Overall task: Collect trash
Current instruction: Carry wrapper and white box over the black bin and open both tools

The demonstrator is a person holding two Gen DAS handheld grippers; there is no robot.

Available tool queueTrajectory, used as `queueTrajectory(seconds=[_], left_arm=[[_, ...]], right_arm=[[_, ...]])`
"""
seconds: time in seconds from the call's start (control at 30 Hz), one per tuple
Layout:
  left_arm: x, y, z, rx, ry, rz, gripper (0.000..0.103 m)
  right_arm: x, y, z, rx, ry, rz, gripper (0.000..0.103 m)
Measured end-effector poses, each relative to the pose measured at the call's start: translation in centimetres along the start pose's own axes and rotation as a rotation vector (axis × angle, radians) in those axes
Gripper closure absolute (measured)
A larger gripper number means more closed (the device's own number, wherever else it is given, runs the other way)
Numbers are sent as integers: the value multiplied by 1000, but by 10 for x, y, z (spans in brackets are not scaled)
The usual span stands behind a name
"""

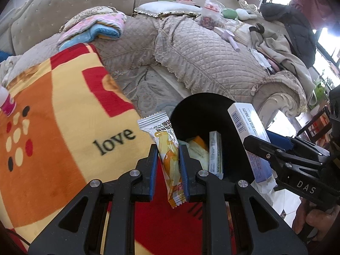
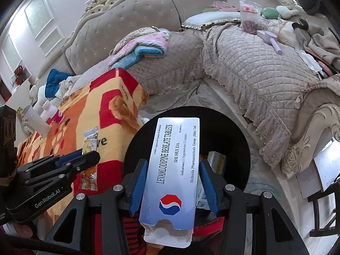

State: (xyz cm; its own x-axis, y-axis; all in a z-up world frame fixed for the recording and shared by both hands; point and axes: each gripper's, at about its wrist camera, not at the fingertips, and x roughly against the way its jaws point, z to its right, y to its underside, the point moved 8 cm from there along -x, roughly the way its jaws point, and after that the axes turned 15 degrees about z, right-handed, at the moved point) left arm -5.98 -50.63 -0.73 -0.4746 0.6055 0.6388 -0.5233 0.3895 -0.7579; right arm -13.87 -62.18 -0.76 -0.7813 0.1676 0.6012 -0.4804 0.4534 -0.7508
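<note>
At far left a pink-capped bottle [image 1: 7, 104] is cut off by the frame edge, standing on the orange, red and cream blanket [image 1: 53, 127] printed "love" that covers the counter. The left tongs [image 1: 169, 159] are clamped on a yellow snack wrapper [image 1: 170, 159], pads pressing both its sides; its long axis runs away from the camera, crimped silver end pointing toward the sofa [image 1: 212, 59], the near crimped end hanging below the pads. It hangs just left of the black trash bin [image 1: 201, 110], over the blanket's edge. Inside the bin lie an orange packet [image 1: 199, 144] and a narrow white box [image 1: 215, 155], both partly hidden by the rim and the tongs. To the right, the right tongs [image 2: 173, 180] grip a white-and-blue tablet box [image 2: 172, 170] by its long sides, held over the bin's mouth, its long axis pointing forward and its torn open flap nearest the camera. Part of a hand [image 1: 308, 221] shows at the lower right, mostly cut off.
</note>
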Motion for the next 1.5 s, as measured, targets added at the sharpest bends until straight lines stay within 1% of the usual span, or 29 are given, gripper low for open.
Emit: queueTrajectory(seconds=[0.43, 0.73, 1.1, 1.23, 1.33, 1.37, 1.4, 1.43, 1.47, 1.5], left_arm=[[-27, -1, 12, 3, 36, -25, 86], [-41, 0, 16, 10, 48, -39, 86], [-47, 2, 17, 11, 56, -46, 86], [-50, 1, 18, 21, 65, -44, 85], [-51, -1, 17, 36, 74, -43, 84], [-51, -2, 17, 41, 81, -42, 80], [-50, -2, 16, 47, 91, -39, 75], [-49, -2, 16, 58, 106, -35, 61], [-48, -4, 17, 67, 114, -31, 51], [-46, -5, 17, 78, 120, -24, 50]], right_arm=[[-14, 2, 17, -15, 15, -20, 55], [-27, 1, 26, -34, 20, -32, 55], [-37, -1, 30, -44, 22, -38, 55], [-39, -5, 30, -38, 27, -26, 55], [-40, -9, 32, -22, 47, -3, 46], [-40, -10, 33, -20, 55, -1, 37], [-40, -10, 34, -24, 59, 0, 30], [-39, -10, 36, -31, 59, 3, 30], [-38, -10, 36, -42, 54, 5, 30], [-37, -9, 37, -49, 53, 5, 30]])
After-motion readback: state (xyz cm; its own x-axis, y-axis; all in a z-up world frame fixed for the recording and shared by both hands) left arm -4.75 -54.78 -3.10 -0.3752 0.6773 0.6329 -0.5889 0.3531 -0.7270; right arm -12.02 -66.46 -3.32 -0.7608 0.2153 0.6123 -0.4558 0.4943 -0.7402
